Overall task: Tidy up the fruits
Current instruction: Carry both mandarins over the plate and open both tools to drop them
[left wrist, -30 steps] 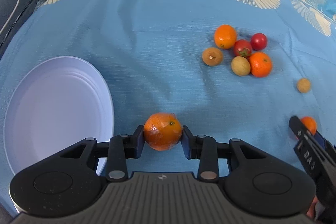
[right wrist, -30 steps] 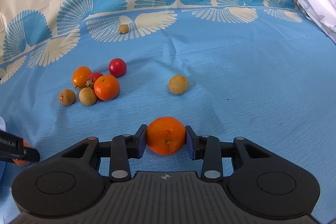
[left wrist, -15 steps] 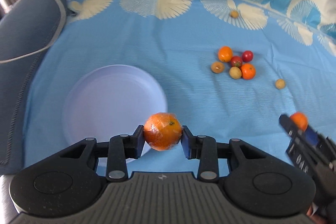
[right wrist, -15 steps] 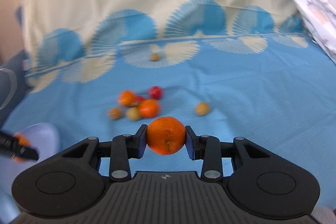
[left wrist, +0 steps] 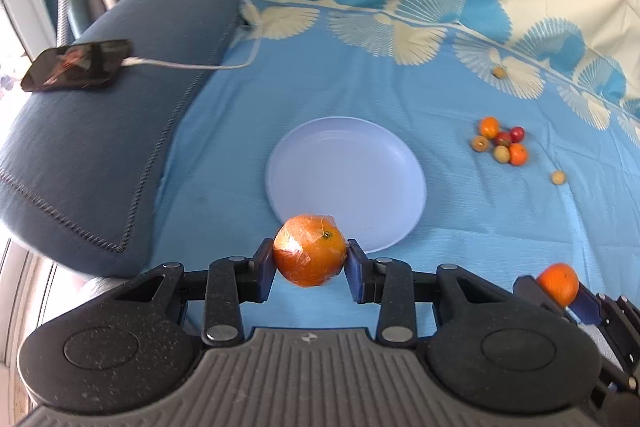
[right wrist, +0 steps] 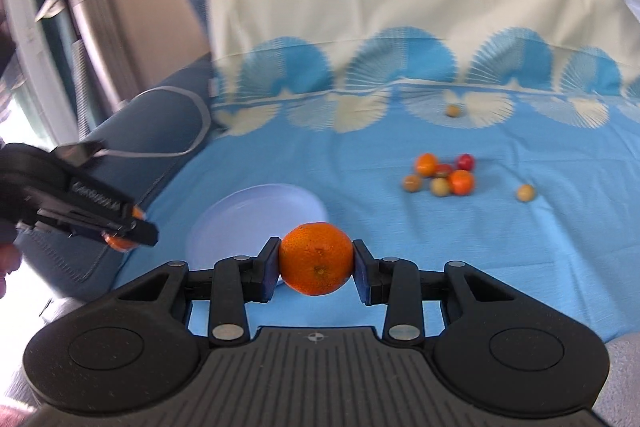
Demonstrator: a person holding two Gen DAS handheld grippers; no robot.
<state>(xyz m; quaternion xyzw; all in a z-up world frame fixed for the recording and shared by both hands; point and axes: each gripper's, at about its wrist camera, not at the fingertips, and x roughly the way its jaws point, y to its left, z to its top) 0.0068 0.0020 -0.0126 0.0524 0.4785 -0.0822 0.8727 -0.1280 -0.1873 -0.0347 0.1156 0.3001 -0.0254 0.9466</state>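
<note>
My left gripper (left wrist: 309, 251) is shut on a plastic-wrapped orange (left wrist: 310, 250), held in the air just in front of the lilac plate (left wrist: 372, 143). My right gripper (right wrist: 316, 259) is shut on a bare orange (right wrist: 316, 259), held above the cloth to the right of the plate (right wrist: 224, 223). The right gripper with its orange also shows in the left wrist view (left wrist: 558, 282). The left gripper shows at the left of the right wrist view (right wrist: 120, 227). A cluster of small fruits (left wrist: 502, 145) (right wrist: 442, 175) lies on the cloth to the right of the plate.
A blue patterned cloth (left wrist: 400, 87) covers the surface. Two lone small fruits (left wrist: 558, 177) (left wrist: 498, 71) lie apart from the cluster. A dark blue sofa arm (left wrist: 100, 131) at left carries a phone (left wrist: 76, 65) on a white cable.
Both grippers have risen and pulled back from the cloth, each keeping its orange. The plate now lies centred ahead of the left gripper, and the fruit cluster looks farther away.
</note>
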